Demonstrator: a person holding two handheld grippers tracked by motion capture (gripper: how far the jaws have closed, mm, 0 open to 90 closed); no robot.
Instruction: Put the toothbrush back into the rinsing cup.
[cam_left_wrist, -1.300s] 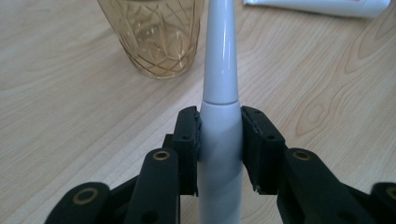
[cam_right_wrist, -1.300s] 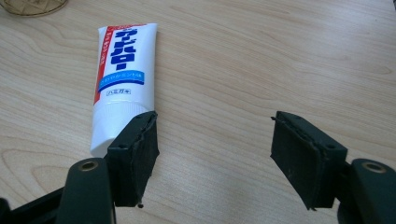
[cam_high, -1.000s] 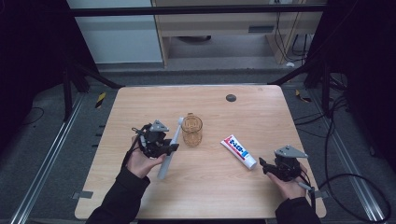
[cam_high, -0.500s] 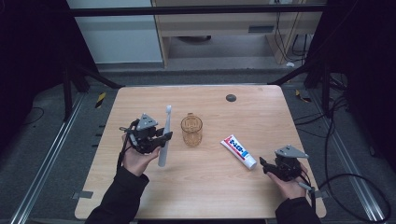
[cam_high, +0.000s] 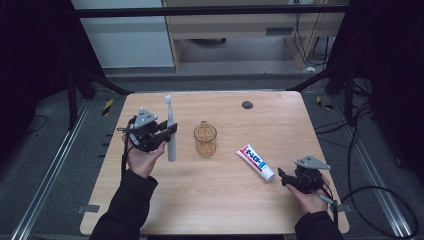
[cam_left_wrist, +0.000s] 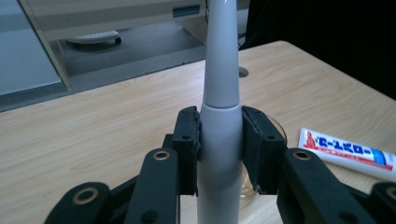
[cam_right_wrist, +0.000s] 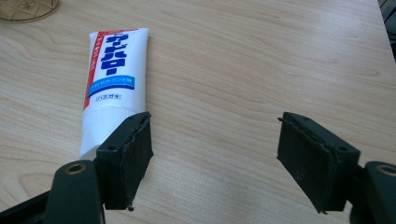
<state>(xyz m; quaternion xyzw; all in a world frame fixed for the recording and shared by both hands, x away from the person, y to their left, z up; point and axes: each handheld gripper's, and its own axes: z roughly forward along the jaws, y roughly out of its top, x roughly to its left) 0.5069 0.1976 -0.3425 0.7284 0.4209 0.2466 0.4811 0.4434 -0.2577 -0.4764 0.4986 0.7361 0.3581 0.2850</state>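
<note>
The pale wooden worktop (cam_high: 210, 200) stands on grey floor (cam_high: 45, 165); left tongs (cam_high: 167, 131) clamp an upright toothbrush (cam_high: 170, 130); right tongs (cam_high: 284, 179), just opened wider, hold nothing beside the toothpaste (cam_high: 256, 162).

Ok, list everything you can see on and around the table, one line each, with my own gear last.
Electric toothbrush: one, white, upright, clamped in the left tongs over the table's left side.
Glass mug: one, amber, table centre.
Toothpaste tube: one, white with blue and red, lying right of the mug.
Round disc: one, dark, near the far edge.
Table: one, light wood.
Left tongs: black, shut on the toothbrush.
Right tongs: black, open, beside the tube's cap end, having just opened wider.
</note>
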